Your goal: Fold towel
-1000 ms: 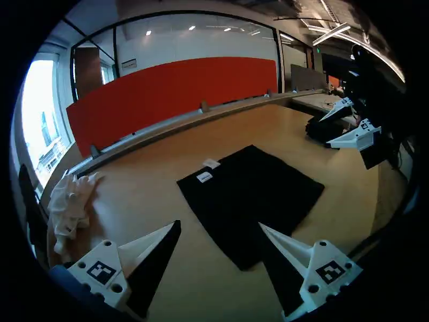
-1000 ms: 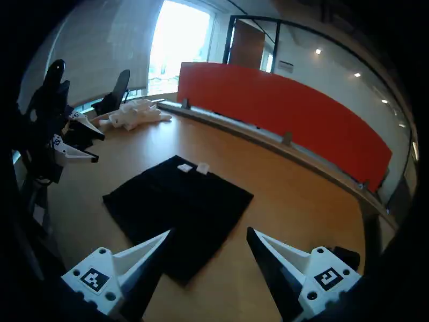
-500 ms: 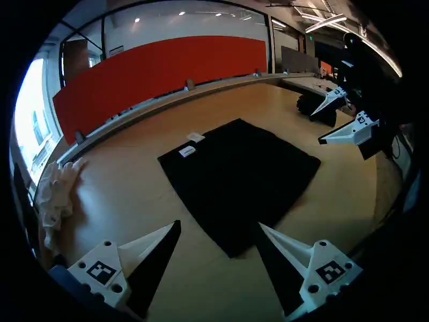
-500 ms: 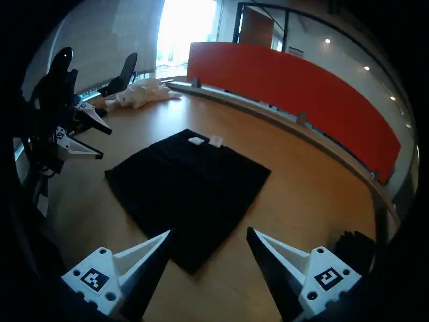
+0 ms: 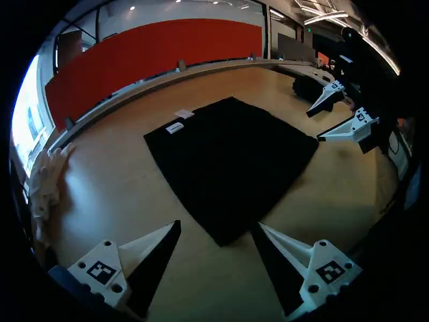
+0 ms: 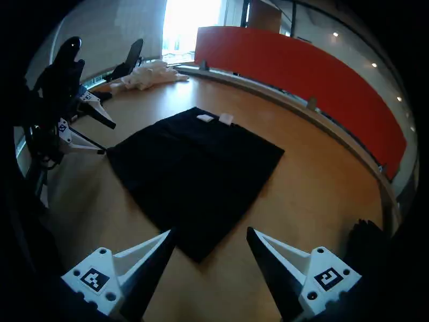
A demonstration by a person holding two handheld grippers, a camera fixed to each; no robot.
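A black towel [image 5: 230, 153] lies flat on the wooden table [image 5: 118, 177], with white tags at its far edge. My left gripper [image 5: 214, 244] hovers open just above the towel's near corner. In the right gripper view the same towel [image 6: 193, 166] spreads out ahead, and my right gripper [image 6: 210, 248] is open over its other near corner. The right gripper [image 5: 335, 115] also appears at the right of the left gripper view. The left gripper [image 6: 88, 126] sits at the towel's left corner in the right gripper view.
A pile of white cloth [image 5: 45, 185] rests at the table's left end, seen as white cloth [image 6: 153, 72] by the window. A red divider panel [image 5: 155, 51] runs along the table's far edge. A dark folded stack [image 6: 367, 241] lies at the right.
Both grippers have dropped lower and come closer to the towel's near corners. The towel looks larger in both views; it has not moved.
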